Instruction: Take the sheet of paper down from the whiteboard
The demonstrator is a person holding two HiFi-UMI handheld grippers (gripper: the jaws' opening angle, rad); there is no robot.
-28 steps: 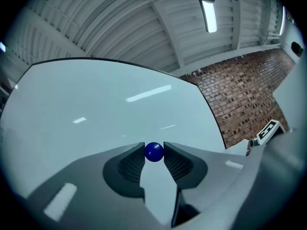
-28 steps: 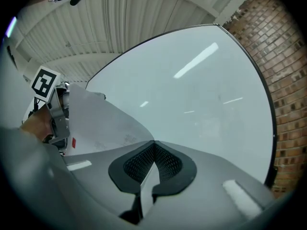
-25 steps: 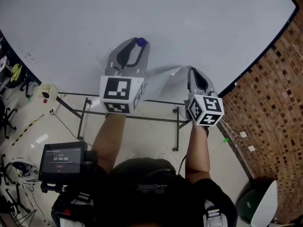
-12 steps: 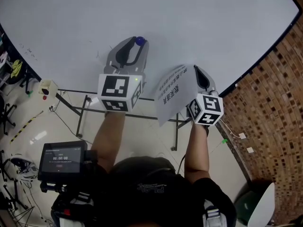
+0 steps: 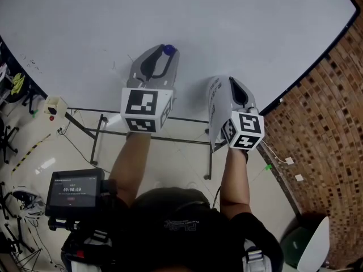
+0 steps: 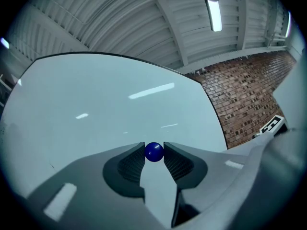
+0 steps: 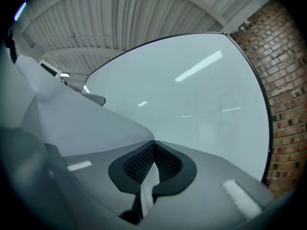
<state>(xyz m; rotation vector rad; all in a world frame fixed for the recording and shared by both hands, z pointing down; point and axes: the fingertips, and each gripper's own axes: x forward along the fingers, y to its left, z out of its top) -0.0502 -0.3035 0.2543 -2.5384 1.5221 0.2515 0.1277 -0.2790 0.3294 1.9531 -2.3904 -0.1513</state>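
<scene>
The white sheet of paper (image 5: 215,107) is off the whiteboard (image 5: 215,21) and hangs almost edge-on, printed side facing left. My right gripper (image 5: 231,84) is shut on its edge. In the right gripper view the paper (image 7: 72,123) spreads away to the left from the closed right gripper (image 7: 154,144). My left gripper (image 5: 165,52) points at the board to the left of the sheet and is shut on a small blue ball magnet (image 5: 169,50). In the left gripper view the magnet (image 6: 154,152) sits pinched at the tips of the left gripper (image 6: 154,155).
The whiteboard's black stand (image 5: 153,140) crosses below both hands. A brick wall (image 5: 317,123) runs along the right. A small screen (image 5: 74,190) sits at lower left, with cables and gear on the floor (image 5: 17,89) at far left. A white chair (image 5: 315,245) stands at lower right.
The sheet came off the board, swung face-up toward me, then turned edge-on beside the right gripper, which rolled slightly. The left gripper stayed put with the magnet.
</scene>
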